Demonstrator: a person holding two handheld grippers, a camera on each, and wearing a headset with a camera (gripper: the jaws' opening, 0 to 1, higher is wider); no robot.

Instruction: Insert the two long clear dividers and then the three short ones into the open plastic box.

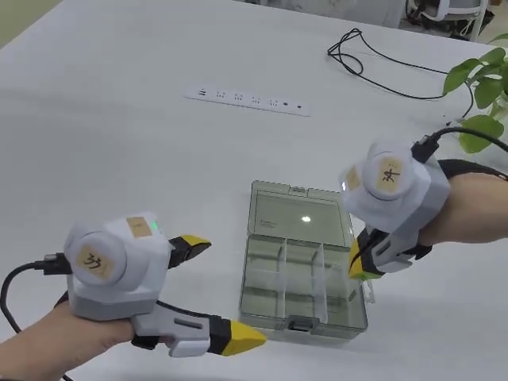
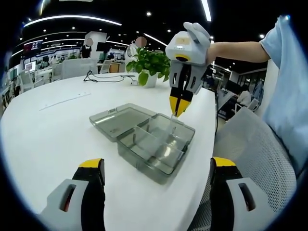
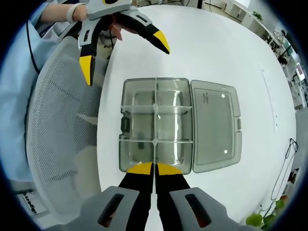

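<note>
The open clear plastic box (image 1: 305,326) sits on the white table with its lid (image 1: 302,213) laid flat on the far side. Two long clear dividers and short cross pieces stand inside it. My right gripper (image 1: 361,268) hangs over the box's right end, shut on a short clear divider (image 2: 176,120) whose lower edge dips into the end compartment. The right gripper view shows these jaws (image 3: 154,168) pressed together at the box wall (image 3: 123,126). My left gripper (image 1: 221,290) is open and holds nothing, just left of the box.
A white power strip (image 1: 248,101) lies farther back on the table. A black cable (image 1: 373,59) and a potted plant (image 1: 480,87) are at the far right. A mesh chair (image 3: 62,120) stands at the table's near edge.
</note>
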